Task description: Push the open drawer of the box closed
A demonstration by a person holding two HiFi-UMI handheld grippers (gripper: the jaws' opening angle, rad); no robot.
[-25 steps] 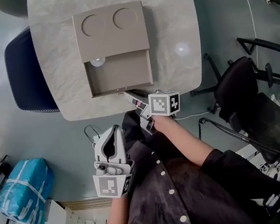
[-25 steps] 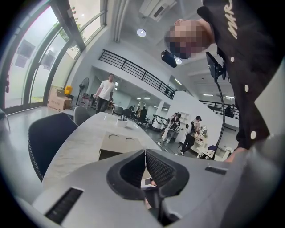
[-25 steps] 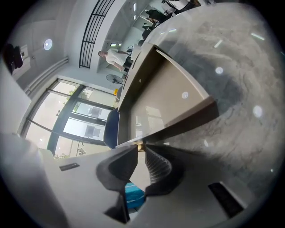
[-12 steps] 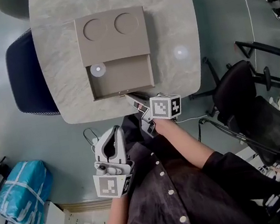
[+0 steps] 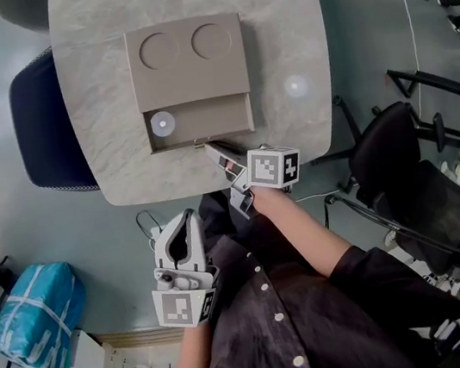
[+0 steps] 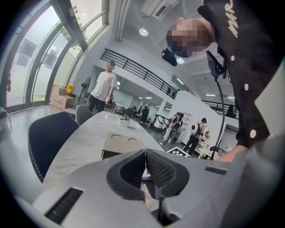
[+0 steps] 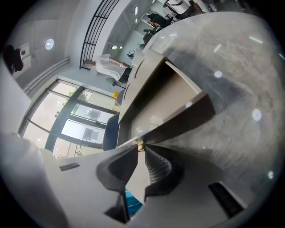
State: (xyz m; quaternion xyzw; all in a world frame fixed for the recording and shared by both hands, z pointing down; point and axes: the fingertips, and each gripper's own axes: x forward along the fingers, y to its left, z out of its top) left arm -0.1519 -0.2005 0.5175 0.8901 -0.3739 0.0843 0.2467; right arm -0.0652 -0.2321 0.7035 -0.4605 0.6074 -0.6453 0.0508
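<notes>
A flat tan box point(image 5: 187, 63) with two round recesses in its lid lies on the marble table point(image 5: 104, 112). Its drawer point(image 5: 202, 122) sticks out a short way toward me. My right gripper point(image 5: 211, 147) is shut, and its tips press on the drawer's front edge beside a small knob. In the right gripper view the drawer front point(image 7: 178, 122) runs right across the meeting tips of the right gripper point(image 7: 140, 147). My left gripper point(image 5: 185, 218) hangs shut below the table's near edge, holding nothing. The left gripper view shows the left gripper point(image 6: 145, 153) aimed at the box point(image 6: 122, 142).
A dark blue chair point(image 5: 45, 122) stands against the table's left side. A black office chair point(image 5: 422, 181) is on the floor to the right. A blue bag point(image 5: 34, 316) lies on the floor at lower left. People stand far off in the left gripper view.
The drawer has slid further into the box, and less of its inside shows now. My right gripper has moved forward with it. The left gripper has stayed put.
</notes>
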